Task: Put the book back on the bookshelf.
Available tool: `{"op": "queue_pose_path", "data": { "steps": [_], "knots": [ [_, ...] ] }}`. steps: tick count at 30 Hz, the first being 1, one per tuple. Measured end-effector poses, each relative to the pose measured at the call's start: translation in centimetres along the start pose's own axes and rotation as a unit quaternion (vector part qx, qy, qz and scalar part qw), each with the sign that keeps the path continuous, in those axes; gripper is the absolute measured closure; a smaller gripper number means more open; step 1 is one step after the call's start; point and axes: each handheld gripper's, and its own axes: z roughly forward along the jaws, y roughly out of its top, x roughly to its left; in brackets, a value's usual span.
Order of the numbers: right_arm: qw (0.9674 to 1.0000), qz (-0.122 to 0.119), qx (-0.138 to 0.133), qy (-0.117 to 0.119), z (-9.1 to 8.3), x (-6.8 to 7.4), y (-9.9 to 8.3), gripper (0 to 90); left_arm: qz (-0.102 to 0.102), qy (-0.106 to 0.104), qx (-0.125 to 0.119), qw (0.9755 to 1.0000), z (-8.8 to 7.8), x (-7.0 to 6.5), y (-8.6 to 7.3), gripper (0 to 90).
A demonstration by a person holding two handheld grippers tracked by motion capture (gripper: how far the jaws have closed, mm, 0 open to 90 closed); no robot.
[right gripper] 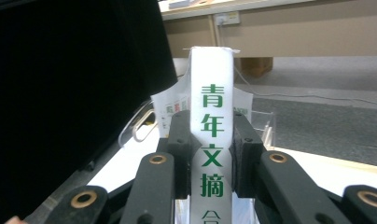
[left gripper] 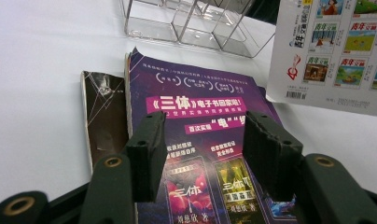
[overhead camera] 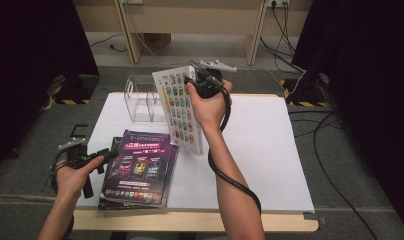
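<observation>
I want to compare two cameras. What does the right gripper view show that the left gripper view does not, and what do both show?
Right gripper view: the jaws pressed on the spine of the thick white book, with green characters down it.

Left gripper view: open jaws above the purple paperback book and the dark brown book under it.

Both: the clear acrylic book holder, the white table surface and the white book.

Off to the side there's a clear acrylic divided organizer (overhead camera: 142, 102) standing on the white table top (overhead camera: 260, 145), toward the far edge. Behind the table, a light wooden bench frame (overhead camera: 190, 25), black curtains (overhead camera: 35, 55) either side, and loose black cables (overhead camera: 320, 135) on grey carpet (overhead camera: 355, 200).
</observation>
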Motion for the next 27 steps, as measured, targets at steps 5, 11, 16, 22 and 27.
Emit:
{"op": "queue_pose_path", "data": {
  "steps": [5, 11, 16, 22, 27],
  "knots": [
    [0.9999, 0.01, -0.007, -0.005, -0.1, -0.6, 0.2, 74.1, -0.001, -0.001, 0.004, 1.0, 0.1, 0.1, -0.1, 48.3],
    [0.9997, 0.005, -0.012, -0.022, 0.0, -0.7, 0.4, 74.1, 0.0, -0.003, 0.005, 1.0, 0.2, -0.1, -0.2, 48.3],
    [0.9994, 0.014, -0.015, -0.026, 0.3, -0.7, 0.7, 74.1, -0.002, -0.001, 0.002, 1.0, 0.1, 0.1, -0.1, 48.3],
    [0.9997, 0.01, -0.019, -0.012, 0.8, 0.1, 1.2, 74.1, -0.001, 0.0, 0.001, 1.0, 0.0, 0.2, -0.1, 48.3],
    [0.9997, 0.013, -0.018, -0.006, 1.3, 0.4, 1.7, 74.1, -0.002, -0.001, 0.007, 1.0, 0.3, 0.1, -0.2, 48.3]
  ]
}}
